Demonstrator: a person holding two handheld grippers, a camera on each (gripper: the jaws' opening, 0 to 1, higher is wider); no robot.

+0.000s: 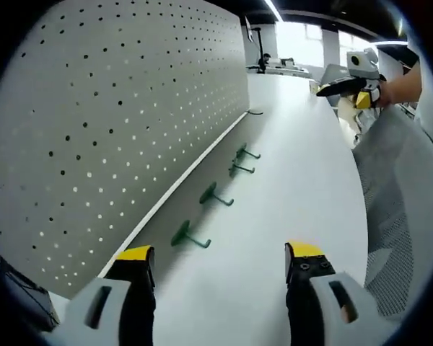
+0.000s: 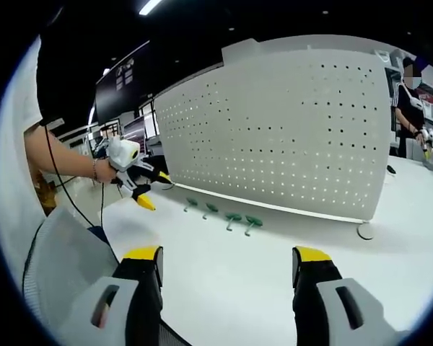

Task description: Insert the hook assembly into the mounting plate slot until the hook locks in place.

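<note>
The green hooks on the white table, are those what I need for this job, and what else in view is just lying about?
For the job:
- four green hooks lying on the table
- pegboard panel standing behind them
- left gripper, open
- right gripper, open

Just lying about:
- mesh chair back
- round white disc by the panel's corner
- dark wall screen

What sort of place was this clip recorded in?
Probably an open-plan office or lab workspace: a long white table backed by a perforated pegboard panel, ceiling strip lights, and a mesh chair back. Four green hooks lie on the table.
</note>
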